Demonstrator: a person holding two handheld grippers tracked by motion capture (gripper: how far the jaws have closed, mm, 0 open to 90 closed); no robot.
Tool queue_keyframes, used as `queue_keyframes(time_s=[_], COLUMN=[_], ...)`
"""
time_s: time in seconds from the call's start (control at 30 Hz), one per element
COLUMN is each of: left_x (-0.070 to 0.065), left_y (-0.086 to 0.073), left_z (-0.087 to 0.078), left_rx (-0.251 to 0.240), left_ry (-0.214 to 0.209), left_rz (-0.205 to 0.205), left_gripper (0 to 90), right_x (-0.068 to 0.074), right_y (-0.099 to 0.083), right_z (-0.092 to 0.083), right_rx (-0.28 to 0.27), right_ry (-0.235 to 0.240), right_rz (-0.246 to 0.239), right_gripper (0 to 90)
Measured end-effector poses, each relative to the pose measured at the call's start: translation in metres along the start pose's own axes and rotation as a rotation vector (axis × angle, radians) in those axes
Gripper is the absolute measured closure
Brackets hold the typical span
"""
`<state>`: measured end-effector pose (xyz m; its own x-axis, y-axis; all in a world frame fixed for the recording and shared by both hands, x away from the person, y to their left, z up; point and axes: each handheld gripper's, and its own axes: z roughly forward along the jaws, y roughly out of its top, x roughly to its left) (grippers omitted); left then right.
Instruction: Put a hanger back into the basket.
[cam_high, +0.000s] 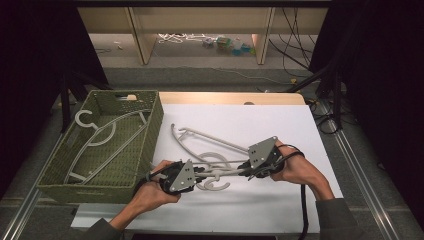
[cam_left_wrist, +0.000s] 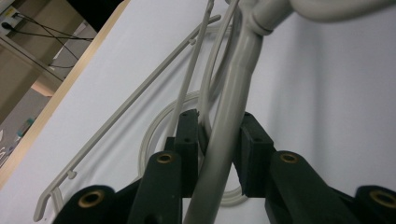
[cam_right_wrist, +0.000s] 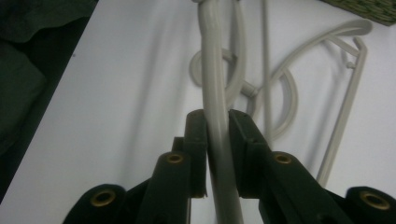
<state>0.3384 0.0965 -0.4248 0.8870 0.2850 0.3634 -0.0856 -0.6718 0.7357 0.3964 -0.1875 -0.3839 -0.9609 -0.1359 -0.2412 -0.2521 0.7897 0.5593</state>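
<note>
A pale grey plastic hanger (cam_high: 223, 171) is held between my two grippers, low over the white tabletop (cam_high: 280, 130). My left gripper (cam_high: 201, 173) grips one end; in the left gripper view its black jaws (cam_left_wrist: 219, 120) close on the hanger's thick arm (cam_left_wrist: 233, 88). My right gripper (cam_high: 243, 169) grips the other end; in the right gripper view its jaws (cam_right_wrist: 217, 115) press on the same round arm (cam_right_wrist: 211, 70). A second grey hanger (cam_high: 210, 134) lies flat just beyond, and further hanger hooks (cam_high: 214, 186) lie under the held one.
A green woven basket (cam_high: 152, 122) stands at the left of the table with a grey hanger (cam_high: 102, 135) lying inside. Cables run across the floor beyond the table's far edge, near a wooden shelf (cam_high: 142, 35). Black curtains flank both sides.
</note>
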Motion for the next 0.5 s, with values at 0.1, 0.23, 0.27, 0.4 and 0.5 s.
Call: queue_keyframes(time_s=[0.1,0.23,0.27,0.4,0.5], left_x=[-0.001,-0.002,-0.001,0.005,0.008], left_y=[0.006,0.013,0.013,0.011,0.009], left_z=[-0.002,-0.004,-0.005,-0.009,-0.011], left_rx=[-0.011,0.000,0.013,0.009,0.014], left_ry=[-0.030,-0.053,-0.046,-0.053,-0.051], left_rz=[0.009,-0.082,-0.117,-0.198,-0.256], left_gripper=[77.2,79.1,79.1,79.1,79.2], right_x=[-0.002,-0.004,-0.004,-0.002,0.001], right_y=[-0.001,-0.001,-0.001,-0.002,-0.003], right_z=[-0.002,-0.005,-0.007,-0.018,-0.024], right_rx=[-0.004,-0.033,-0.048,-0.112,-0.123], right_ry=[-0.032,-0.082,-0.098,-0.162,-0.192], right_rz=[0.019,0.056,0.081,0.174,0.211], right_gripper=[72.0,60.5,54.7,47.0,44.0])
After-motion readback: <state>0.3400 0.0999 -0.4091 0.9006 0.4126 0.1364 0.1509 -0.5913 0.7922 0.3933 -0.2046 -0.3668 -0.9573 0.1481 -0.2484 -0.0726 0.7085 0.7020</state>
